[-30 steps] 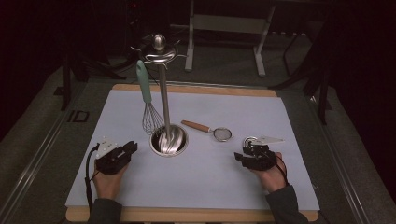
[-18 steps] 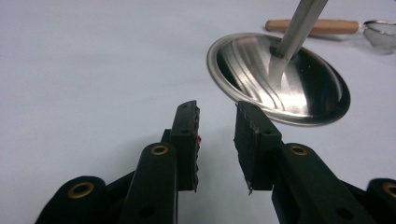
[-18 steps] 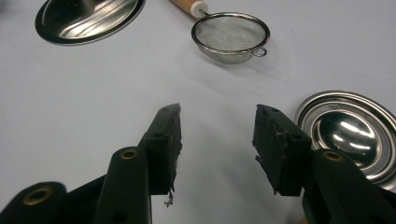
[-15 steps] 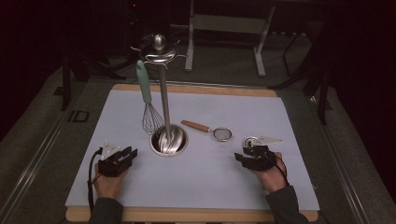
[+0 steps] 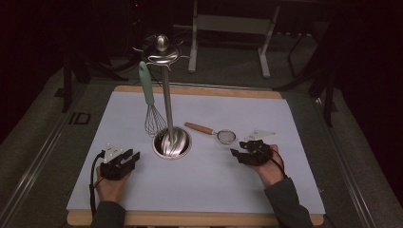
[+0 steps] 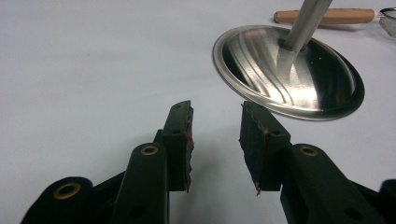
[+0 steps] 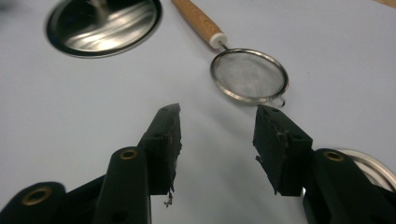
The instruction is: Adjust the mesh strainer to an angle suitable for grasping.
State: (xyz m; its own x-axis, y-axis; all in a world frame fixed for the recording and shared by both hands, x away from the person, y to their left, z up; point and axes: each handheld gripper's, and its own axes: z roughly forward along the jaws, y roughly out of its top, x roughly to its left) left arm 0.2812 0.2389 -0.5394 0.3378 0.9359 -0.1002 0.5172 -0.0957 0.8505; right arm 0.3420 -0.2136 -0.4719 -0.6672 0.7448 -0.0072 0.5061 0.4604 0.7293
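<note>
A steel utensil stand (image 5: pixel 171 142) rises mid-mat on a round base (image 6: pixel 289 70), with hooks at its top (image 5: pixel 161 50). From one hook hangs a whisk (image 5: pixel 148 102) with a teal handle. A small mesh strainer (image 5: pixel 226 137) with a wooden handle (image 7: pixel 196 18) lies flat to the right of the base. My left gripper (image 5: pixel 132 156) rests on the mat left of the base. Its jaws (image 6: pixel 215 130) have just been opening and nothing is between them. My right gripper (image 5: pixel 236 154) sits just below the strainer (image 7: pixel 249 74), open (image 7: pixel 217 126) and holding nothing.
A pale mat (image 5: pixel 285 123) covers a wooden board (image 5: pixel 199 90) on the dark table. A round metal rim (image 7: pixel 371 170) shows by the right gripper's right jaw. Dark frames and legs stand behind the board.
The left gripper's jaws have spread wider while that hand stayed put. The right hand has shifted a little left and up the mat, toward the strainer.
</note>
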